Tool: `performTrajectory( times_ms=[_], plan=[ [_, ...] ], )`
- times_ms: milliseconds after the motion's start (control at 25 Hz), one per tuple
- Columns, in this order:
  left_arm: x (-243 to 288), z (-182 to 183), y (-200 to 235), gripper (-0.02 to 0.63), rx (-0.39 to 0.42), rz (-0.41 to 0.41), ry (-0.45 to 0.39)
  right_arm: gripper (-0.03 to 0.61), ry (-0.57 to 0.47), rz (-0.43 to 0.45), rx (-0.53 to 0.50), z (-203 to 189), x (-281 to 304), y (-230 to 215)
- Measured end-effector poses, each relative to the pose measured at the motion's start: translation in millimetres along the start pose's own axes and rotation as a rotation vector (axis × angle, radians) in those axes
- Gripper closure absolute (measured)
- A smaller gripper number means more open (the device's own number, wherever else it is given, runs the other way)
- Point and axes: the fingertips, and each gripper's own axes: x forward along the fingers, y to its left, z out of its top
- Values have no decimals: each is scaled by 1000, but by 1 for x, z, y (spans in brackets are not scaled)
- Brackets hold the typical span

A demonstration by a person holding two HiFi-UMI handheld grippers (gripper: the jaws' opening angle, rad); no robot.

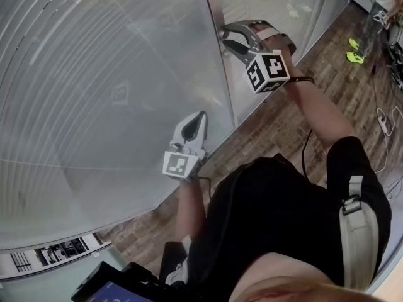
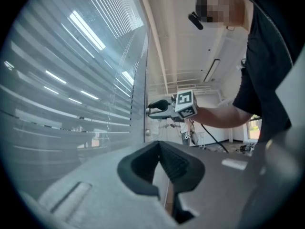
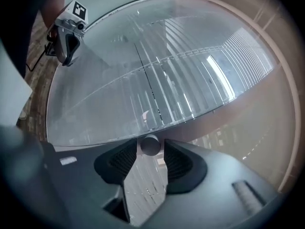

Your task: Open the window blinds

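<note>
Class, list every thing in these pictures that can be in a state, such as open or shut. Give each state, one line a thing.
blinds: lowered, slats tilted nearly shut.
knob: between the right jaws, not clearly clamped.
right hand-held gripper: open, jaws round the knob.
left hand-held gripper: shut, nothing in it.

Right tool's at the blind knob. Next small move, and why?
Probably close the right tool onto the knob, then roll it. The knob sits between the jaws with a slight gap showing, and the blinds look mostly closed.
</note>
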Motion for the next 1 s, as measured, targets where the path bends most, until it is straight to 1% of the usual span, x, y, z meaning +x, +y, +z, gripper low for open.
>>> performTrajectory(
  times_ms=[40, 80, 120, 280, 360, 440, 680, 1000],
  plan=[
    [0, 1, -1, 611, 1, -3, 0, 406, 2, -5, -15, 2, -1, -1],
    [0, 3, -3, 611, 3, -6, 0, 438, 6, -11, -29, 3, -2, -3],
    [0, 4, -4, 611, 6, -9, -1, 445, 10, -16, -41, 4, -2, -4],
    [2, 5, -7, 611, 6, -19, -1, 448, 18, -19, -31, 4, -2, -5],
    [2, 3, -7, 611, 4, -21, 1, 448, 10, -13, 16, 4, -1, -5],
    [2, 2, -7, 611, 3, -21, 0, 448, -14, 4, 123, 4, -1, -6],
    [1, -2, -6, 611, 1, -23, -2, 448, -94, 40, 505, -2, 2, -10],
    [2, -1, -9, 611, 6, -34, -1, 448, -198, 73, 879, -6, -1, -15]
  ],
)
